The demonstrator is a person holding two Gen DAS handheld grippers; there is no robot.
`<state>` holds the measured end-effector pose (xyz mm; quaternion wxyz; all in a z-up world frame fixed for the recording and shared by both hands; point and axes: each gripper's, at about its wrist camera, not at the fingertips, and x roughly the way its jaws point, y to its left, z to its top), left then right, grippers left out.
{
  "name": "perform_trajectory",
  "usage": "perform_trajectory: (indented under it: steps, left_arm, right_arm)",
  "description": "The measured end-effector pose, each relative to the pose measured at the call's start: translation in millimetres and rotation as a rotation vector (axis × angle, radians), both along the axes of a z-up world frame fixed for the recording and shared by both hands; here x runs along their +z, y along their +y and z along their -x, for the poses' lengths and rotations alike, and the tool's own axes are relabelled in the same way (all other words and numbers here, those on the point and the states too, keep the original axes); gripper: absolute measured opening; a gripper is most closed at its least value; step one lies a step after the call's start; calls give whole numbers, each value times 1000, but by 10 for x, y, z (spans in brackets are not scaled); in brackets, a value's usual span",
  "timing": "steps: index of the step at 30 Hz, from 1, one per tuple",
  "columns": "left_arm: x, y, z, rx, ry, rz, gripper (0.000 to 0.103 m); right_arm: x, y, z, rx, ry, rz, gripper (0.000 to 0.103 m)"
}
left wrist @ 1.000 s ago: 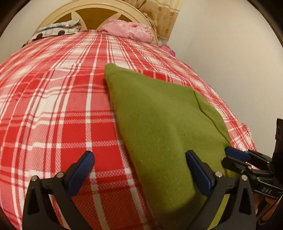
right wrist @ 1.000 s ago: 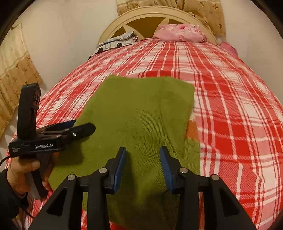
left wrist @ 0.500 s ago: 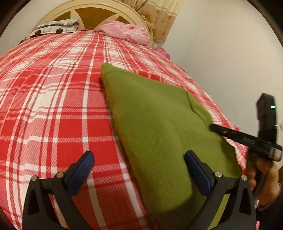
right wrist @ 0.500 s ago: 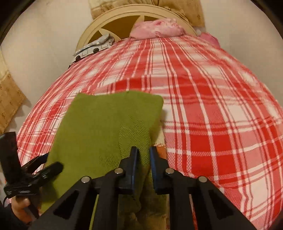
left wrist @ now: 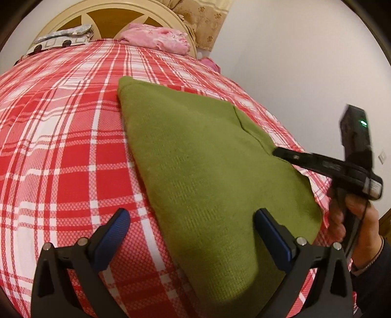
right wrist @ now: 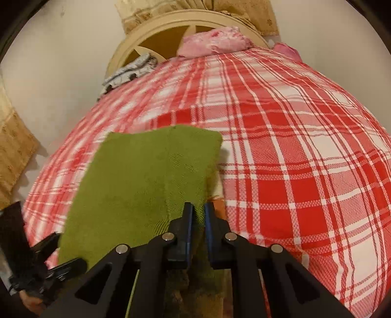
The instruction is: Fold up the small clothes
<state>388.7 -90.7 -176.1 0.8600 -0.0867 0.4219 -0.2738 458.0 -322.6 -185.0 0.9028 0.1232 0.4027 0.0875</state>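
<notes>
A green knitted garment [left wrist: 195, 159] lies flat on the red plaid bedcover [left wrist: 61, 146], folded lengthwise with a flap along its right side. My left gripper [left wrist: 193, 225] is open and hovers over the garment's near left edge, one blue pad above the bedcover and one above the cloth. My right gripper [right wrist: 198, 212] is shut on the right edge of the green garment [right wrist: 146, 176], with cloth pinched between the pads. An orange and cream patch [right wrist: 218, 208] peeks from under that edge. The right gripper [left wrist: 276, 151] also shows in the left wrist view, held by a hand [left wrist: 354, 215].
A pink cloth [left wrist: 156, 40] and a grey patterned cloth [left wrist: 61, 40] lie at the head of the bed by the cream headboard [left wrist: 110, 14]. A white wall [left wrist: 305, 73] runs close along the bed's right side. Tan curtains [right wrist: 14, 151] hang at the left.
The right gripper's jaws closed from well apart onto the garment's right edge. That gripper also shifted along the edge and its view rolled. The left gripper drifted slightly and stayed open.
</notes>
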Motion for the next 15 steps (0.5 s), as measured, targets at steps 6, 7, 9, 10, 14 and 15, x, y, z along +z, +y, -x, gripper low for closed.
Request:
perform_trajectory:
  steps: [6,7,9,10,14,15]
  left_arm:
    - [-6,23,11,3,-2,12,103]
    - [-7,21,8,3,-2,11,103]
    - [-8,22,9,3,-1,13,103]
    - [-7,21,9,3,-1,13,103]
    - [-12,19,23,4,-3,6,103]
    - [-15,12,32,2,-4,-2,103]
  right_arm:
    - [198,116,599,99,-54,-27,32]
    - [168,143,660,107,-44,-20,32]
    - [54,196,754,118,0,11,32]
    - [0,220,780,107,21,47,26]
    - [9,59,922,39,2,-42,9]
    - [-9,10,934,19,8,-65,9]
